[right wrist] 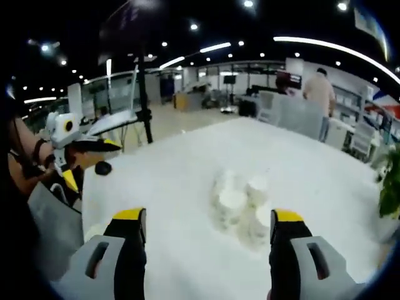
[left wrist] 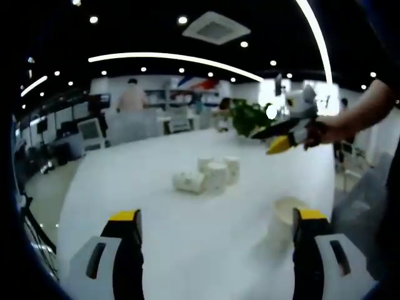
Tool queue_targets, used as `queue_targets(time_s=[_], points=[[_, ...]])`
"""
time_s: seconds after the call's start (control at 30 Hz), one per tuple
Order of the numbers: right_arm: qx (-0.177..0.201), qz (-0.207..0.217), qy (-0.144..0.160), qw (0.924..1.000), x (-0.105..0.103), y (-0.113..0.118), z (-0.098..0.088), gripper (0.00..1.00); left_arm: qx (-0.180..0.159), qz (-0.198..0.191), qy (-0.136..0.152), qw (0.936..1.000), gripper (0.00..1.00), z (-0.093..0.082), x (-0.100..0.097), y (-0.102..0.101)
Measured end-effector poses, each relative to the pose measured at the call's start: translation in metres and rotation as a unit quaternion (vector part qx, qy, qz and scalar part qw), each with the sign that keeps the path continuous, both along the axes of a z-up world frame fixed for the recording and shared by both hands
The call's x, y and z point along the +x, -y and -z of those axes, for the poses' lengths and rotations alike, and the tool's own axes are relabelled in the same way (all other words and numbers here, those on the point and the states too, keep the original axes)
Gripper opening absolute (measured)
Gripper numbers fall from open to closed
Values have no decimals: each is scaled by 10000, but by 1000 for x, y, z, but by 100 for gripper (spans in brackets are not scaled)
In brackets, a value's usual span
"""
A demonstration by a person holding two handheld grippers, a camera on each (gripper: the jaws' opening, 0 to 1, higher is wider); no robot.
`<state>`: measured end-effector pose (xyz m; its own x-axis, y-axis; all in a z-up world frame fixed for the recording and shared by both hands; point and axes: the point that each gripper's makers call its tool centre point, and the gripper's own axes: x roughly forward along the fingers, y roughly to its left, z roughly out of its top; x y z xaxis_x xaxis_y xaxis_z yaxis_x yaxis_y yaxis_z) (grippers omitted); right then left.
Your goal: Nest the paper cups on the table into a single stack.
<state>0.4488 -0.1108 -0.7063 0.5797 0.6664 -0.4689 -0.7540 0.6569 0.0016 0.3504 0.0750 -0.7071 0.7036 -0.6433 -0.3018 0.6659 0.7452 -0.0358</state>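
- Left hand-held gripper [left wrist: 215,234]: jaws spread wide, nothing held, above the white surface [left wrist: 125,187].
- Right hand-held gripper [right wrist: 209,234]: jaws wide apart, nothing between them.
- Paper cups [left wrist: 209,174] clustered mid-surface, touching; one lies on its side, the others upright.
- Lone cup [left wrist: 284,219] stands just beside the left gripper's right jaw.
- Potted plant [left wrist: 247,117] at the far edge.

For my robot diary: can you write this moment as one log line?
left tool: open, empty | right tool: open, empty | small white paper cups: clustered, unstacked | white table
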Motion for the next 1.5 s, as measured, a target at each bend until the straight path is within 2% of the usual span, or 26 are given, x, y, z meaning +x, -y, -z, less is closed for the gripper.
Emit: queue_targets(time_s=[0.13,0.23,0.5,0.57,0.7,0.77,0.83,1.0,1.1,1.27,1.33,1.37,1.5], points=[[-131,-272,-37,9995,16,-10,11,68,-2,-50,-25,10000,98,-1,-1,-1],[-330,-396,-38,9987,27,-14,21,65,138,-79,3,9999,98,0,-3,-2],[-404,-463,-184,9979,50,-22,36,59,111,-264,-85,9996,98,4,-7,-8],[-662,-601,-222,9958,55,-23,46,58,90,-318,-138,9994,98,6,-8,-10],[-760,-616,-321,9947,65,-24,57,58,108,-391,-30,9992,98,0,-8,-13],[-721,-658,-343,9946,68,-27,59,57,170,-402,-12,9990,98,0,-8,-14],[-857,-718,-385,9930,69,-27,65,55,187,-417,-46,9989,98,1,-8,-15],[-907,-769,-478,9918,73,-31,73,53,119,-518,-20,9986,98,-1,-10,-19],[-1045,-863,-439,9898,79,-32,77,50,115,-561,-15,9984,98,-1,-10,-21],[-1173,-845,-566,9879,89,-29,88,46,150,-568,-39,9983,98,0,-13,-20],[-1188,-886,-608,9871,90,-31,91,45,40,-592,-90,9982,98,0,-14,-20],[-1307,-951,-605,9850,90,-30,95,44,61,-615,-82,9981,98,1,-13,-21],[-1388,-1005,-613,9833,86,-32,96,38,51,-647,-115,9978,98,2,-14,-22]])
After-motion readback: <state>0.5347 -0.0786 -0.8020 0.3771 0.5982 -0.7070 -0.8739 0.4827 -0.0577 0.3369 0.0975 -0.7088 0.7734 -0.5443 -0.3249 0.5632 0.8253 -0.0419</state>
